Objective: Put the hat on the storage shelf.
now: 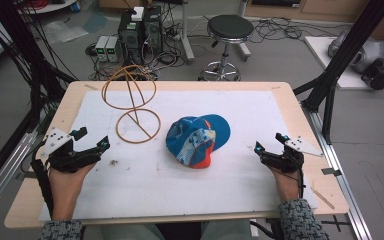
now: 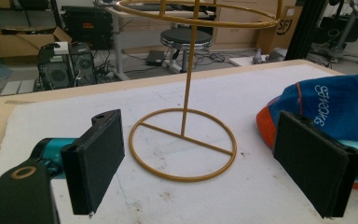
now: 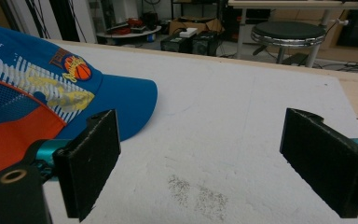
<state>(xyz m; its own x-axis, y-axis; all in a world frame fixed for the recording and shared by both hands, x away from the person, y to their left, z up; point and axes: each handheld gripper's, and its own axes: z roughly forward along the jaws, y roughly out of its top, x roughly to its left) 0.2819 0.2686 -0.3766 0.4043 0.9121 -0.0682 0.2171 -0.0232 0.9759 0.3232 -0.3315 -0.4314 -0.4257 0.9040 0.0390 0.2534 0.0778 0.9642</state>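
Observation:
A blue, white and orange cap (image 1: 197, 140) lies crown-up in the middle of the white mat (image 1: 260, 117), its brim toward the far right. A yellow wire stand (image 1: 132, 102) with a ring base and a ring top rises upright at the far left of it. My left gripper (image 1: 94, 138) rests open near the mat's left edge, aimed at the stand's base (image 2: 182, 143), with the cap (image 2: 326, 105) to its right. My right gripper (image 1: 270, 141) is open at the right, nothing between its jaws, and the cap (image 3: 42, 100) lies at its left.
The wooden table (image 1: 180, 86) carries the mat. A grey smudge (image 1: 113, 162) marks the mat near the left gripper. Behind the table stand a black stool (image 1: 228, 30), computer towers (image 1: 140, 32) and cables on the floor. Black frame posts (image 1: 337, 65) flank the right side.

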